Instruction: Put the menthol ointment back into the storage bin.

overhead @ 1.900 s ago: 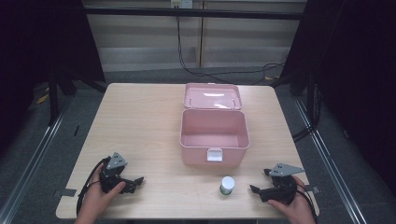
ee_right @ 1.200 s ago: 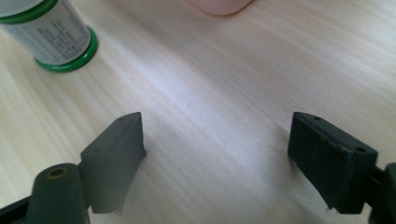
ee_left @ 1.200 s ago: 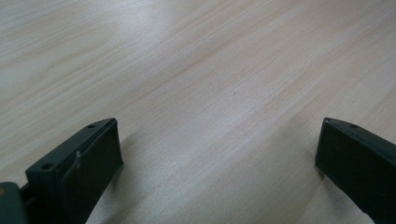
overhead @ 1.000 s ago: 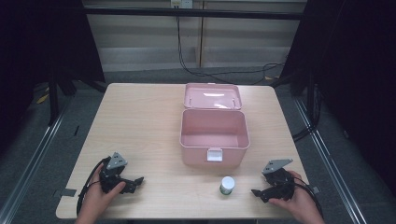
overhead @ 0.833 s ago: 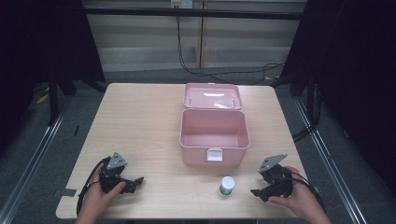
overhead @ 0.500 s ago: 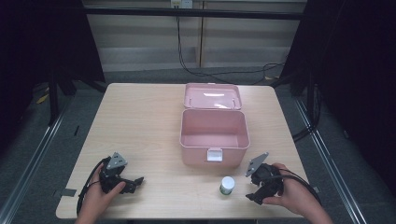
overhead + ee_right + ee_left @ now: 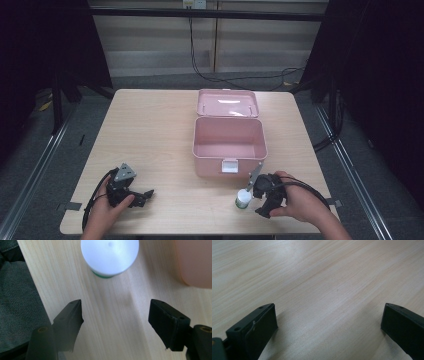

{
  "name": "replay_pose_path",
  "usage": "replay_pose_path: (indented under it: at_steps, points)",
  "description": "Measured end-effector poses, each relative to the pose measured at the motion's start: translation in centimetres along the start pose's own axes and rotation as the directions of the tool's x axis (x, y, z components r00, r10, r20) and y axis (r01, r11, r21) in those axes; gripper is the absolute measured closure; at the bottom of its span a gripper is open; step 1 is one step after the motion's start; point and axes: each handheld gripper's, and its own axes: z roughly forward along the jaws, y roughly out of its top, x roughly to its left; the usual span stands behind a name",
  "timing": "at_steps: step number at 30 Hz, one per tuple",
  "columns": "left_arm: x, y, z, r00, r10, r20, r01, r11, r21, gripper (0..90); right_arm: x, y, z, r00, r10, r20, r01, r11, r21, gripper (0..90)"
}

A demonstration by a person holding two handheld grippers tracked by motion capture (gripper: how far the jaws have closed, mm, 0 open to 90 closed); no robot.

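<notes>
A small bottle [image 7: 243, 199] with a white cap and green body stands near the table's front edge, just in front of the pink box [image 7: 228, 168]. My right gripper [image 7: 258, 202] hovers right beside it, tipped downward. In the right gripper view the bottle [image 7: 110, 256] lies just ahead of the right gripper [image 7: 115, 317], whose jaws stand apart over bare wood. They have just been closing, with nothing between them. My left gripper [image 7: 142, 196] rests at the front left, and in its own view the left gripper [image 7: 328, 325] is open wide over bare wood.
The pink box is open, its lid [image 7: 227, 102] laid back behind it and its inside bare. Its corner [image 7: 195, 262] lies close to the bottle. The wooden table [image 7: 150, 135] ends just behind my hands; a trouser leg [image 7: 15, 302] lies past its edge.
My right gripper has moved left toward the bottle and lifted a little, tipping downward. The left gripper has stayed put.
</notes>
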Motion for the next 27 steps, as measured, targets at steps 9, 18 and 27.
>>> replay_pose_path:
  at_steps: [9,18,27]
  points:
    - [0.0,0.0,0.0,1.0000,-0.002,0.002,0.002,1.0000,0.001,0.0,-0.3,2.0,-0.4,0.9985,-0.055,0.002,0.055,0.998,0.041,32.2]
    - [0.0,0.0,0.0,1.0000,-0.002,0.002,0.002,1.0000,0.000,0.0,0.0,3.3,0.0,0.9969,-0.079,-0.006,0.079,0.996,0.052,35.4]
    - [0.0,0.0,0.0,1.0000,-0.002,0.003,0.002,1.0000,0.000,0.0,0.3,4.4,0.2,0.9941,-0.108,-0.015,0.108,0.992,0.060,39.5]
